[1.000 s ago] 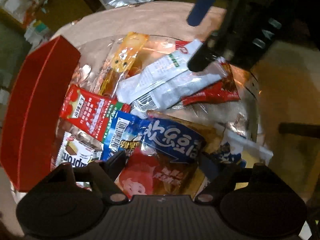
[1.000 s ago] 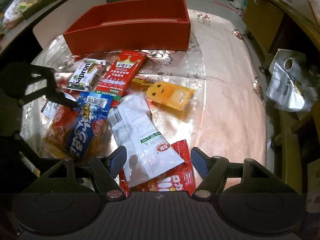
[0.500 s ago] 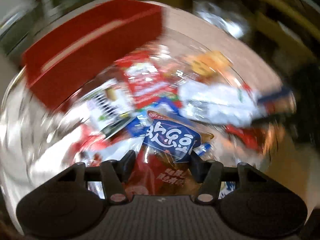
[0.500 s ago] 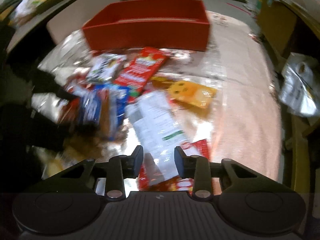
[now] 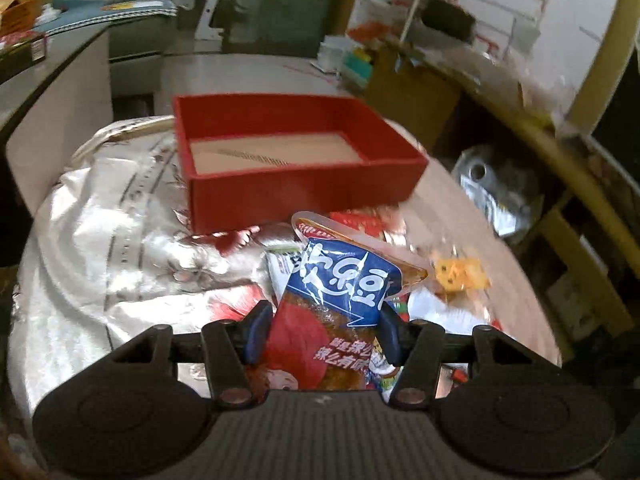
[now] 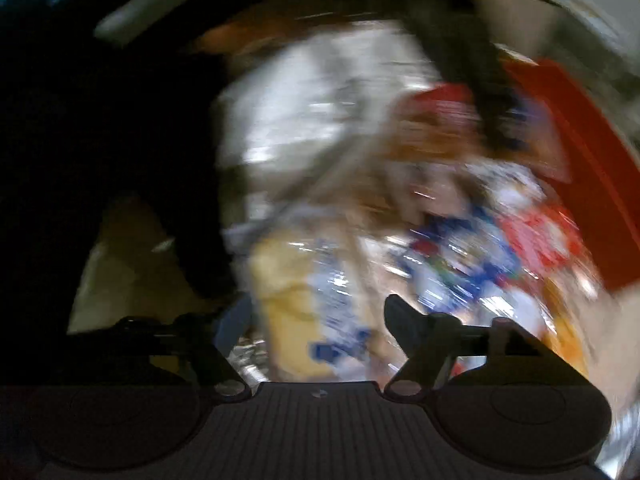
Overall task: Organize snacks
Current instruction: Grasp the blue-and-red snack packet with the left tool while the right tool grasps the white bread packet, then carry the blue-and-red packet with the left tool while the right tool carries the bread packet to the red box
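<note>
The left hand-held gripper (image 5: 322, 334) was closed on a blue-and-red snack packet (image 5: 340, 304), one finger pressed to each side, at lower centre of the left wrist frame. The packet stood nearly upright, raised above the other snacks. Beyond it, at frame centre, the red box (image 5: 296, 192) sat on the counter (image 5: 120, 240), which carried a shiny covering. A yellow snack (image 5: 462, 276) lay to the right of the packet.

The right wrist frame was heavily blurred. The right hand-held gripper (image 6: 316, 316) had its fingers spread apart, with a pale yellow packet (image 6: 304, 280) lying between them; whether they touched it could not be determined. The red box (image 6: 592, 168) appeared at the right edge.
</note>
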Demonstrator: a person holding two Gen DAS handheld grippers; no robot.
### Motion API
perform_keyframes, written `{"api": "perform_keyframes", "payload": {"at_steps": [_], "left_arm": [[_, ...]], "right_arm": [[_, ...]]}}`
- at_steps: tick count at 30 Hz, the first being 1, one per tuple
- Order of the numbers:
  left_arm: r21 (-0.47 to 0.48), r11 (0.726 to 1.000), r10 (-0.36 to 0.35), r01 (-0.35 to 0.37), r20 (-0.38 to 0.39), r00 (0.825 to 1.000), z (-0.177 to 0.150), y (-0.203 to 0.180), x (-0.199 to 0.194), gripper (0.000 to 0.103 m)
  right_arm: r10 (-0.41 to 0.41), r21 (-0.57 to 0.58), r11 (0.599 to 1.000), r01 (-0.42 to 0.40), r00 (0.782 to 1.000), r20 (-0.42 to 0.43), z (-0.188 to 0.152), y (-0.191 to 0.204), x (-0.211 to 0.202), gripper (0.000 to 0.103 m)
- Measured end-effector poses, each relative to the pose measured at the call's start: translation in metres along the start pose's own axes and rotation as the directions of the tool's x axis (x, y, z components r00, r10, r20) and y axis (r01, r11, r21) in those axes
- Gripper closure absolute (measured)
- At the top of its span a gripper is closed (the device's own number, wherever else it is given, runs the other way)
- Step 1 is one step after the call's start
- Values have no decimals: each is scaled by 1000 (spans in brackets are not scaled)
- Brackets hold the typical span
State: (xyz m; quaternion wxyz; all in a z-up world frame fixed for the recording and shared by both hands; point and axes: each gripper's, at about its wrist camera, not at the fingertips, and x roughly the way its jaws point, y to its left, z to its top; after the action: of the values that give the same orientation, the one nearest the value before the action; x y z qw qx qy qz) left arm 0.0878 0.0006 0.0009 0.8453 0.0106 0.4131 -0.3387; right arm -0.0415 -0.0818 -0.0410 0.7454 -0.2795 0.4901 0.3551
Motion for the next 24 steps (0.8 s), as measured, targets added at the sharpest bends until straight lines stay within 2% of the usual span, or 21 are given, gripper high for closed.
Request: {"api": "perform_keyframes", "payload": {"at_steps": [4, 7, 9, 12, 16, 19, 22, 24], "left_arm": [[-21, 1000, -11, 12, 22, 1000, -5, 7, -9, 54], [-40, 999, -12, 13, 28, 1000, -8, 13, -15, 54], [-62, 998, -15, 17, 29, 999, -7, 18, -14, 54], [-58, 998, -27, 28, 33, 999, -5, 15, -14, 54], [-56, 998, -27, 28, 24, 999, -6, 14, -12, 54], [-69, 997, -19, 21, 24, 1000, -4, 14, -10, 54], [-67, 997, -24, 26, 29, 999, -3, 12, -10, 54], [-69, 997, -23, 24, 22, 1000, -4, 13, -9, 54]], "right_arm": [[-26, -77, 997, 22, 998, -54, 16, 11, 28, 22], [-132, -81, 989, 126, 989, -71, 13, 5, 37, 21], [-148, -76, 987, 142, 986, -80, 10, 1, 41, 15], [-96, -43, 995, 92, 990, -99, 8, -3, 44, 16], [-90, -54, 995, 85, 992, -85, 8, -1, 44, 19], [-95, -52, 995, 90, 989, -109, 8, 2, 54, 19], [-12, 46, 999, 18, 993, -119, 9, -15, 58, 23], [13, 106, 994, -3, 995, -97, 5, -24, 52, 28]]}}
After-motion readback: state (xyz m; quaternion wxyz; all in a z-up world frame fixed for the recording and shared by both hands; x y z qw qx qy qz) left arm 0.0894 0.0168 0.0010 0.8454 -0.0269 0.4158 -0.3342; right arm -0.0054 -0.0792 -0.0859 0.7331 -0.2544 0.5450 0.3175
